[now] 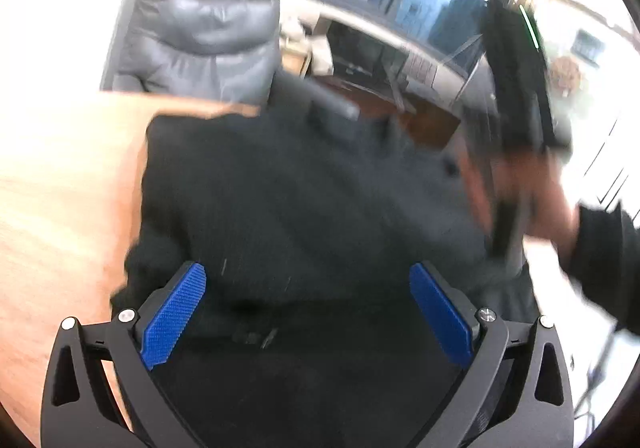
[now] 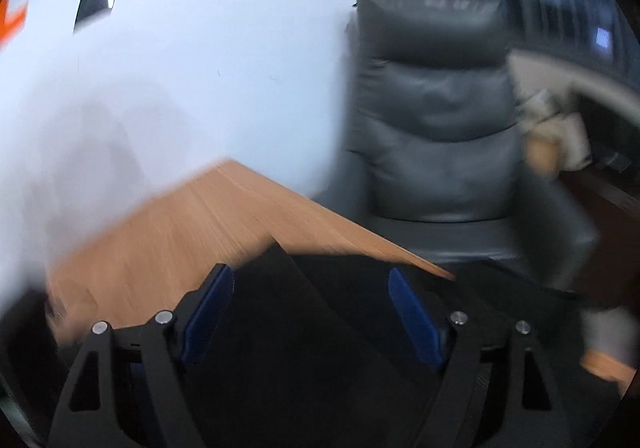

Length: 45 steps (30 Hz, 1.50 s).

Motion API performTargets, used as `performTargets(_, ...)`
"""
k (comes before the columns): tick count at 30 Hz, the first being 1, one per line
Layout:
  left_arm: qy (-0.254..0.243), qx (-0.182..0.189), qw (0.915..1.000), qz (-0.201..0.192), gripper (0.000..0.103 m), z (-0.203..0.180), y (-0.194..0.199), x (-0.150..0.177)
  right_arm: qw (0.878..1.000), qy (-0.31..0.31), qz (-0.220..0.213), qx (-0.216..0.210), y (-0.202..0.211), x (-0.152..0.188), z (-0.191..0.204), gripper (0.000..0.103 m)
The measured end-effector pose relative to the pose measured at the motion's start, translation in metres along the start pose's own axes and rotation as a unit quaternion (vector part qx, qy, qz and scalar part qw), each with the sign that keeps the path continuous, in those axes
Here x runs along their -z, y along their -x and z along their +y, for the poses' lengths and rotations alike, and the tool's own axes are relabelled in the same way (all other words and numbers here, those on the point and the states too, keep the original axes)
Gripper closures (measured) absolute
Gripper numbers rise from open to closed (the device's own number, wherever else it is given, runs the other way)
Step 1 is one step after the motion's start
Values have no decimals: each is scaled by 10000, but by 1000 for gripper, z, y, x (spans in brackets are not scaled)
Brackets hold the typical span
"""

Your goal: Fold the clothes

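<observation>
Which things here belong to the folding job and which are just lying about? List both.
Job:
- black garment, spread on the table
- left gripper, jaws open over the garment
- right gripper, jaws open over the garment

Lying about:
- grey chair beyond the table
- white wall with orange lettering
</observation>
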State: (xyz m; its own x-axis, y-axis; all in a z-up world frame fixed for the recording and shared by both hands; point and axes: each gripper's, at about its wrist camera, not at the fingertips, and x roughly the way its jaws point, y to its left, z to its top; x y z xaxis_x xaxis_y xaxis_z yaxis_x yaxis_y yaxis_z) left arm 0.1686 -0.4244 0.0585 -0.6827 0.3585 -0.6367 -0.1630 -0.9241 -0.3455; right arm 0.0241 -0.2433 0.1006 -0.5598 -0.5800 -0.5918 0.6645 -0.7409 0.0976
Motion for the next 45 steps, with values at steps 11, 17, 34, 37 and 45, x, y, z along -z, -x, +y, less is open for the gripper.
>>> performTargets(11, -745, -651, 9938, 514, 0, -14, -58, 3, 9832, -737, 736, 1496, 77, 105, -51, 23)
performTargets(17, -1112, -738, 9891, 620, 0, -19, -63, 10, 9696, -1135, 1132, 1847, 119, 154, -98, 21)
performTargets(34, -1707, -805, 9791, 760, 0, -30, -63, 22, 9650, -2329, 498, 1100, 183, 189, -91, 22)
performTargets(37, -1686, -806, 9797, 727, 0, -29, -59, 23, 9606, -2659, 450, 671, 172, 176, -104, 50)
performTargets(45, -1659, -628, 9815, 723, 0, -24, -52, 25, 9688, -2367, 167, 714, 205, 154, -77, 96)
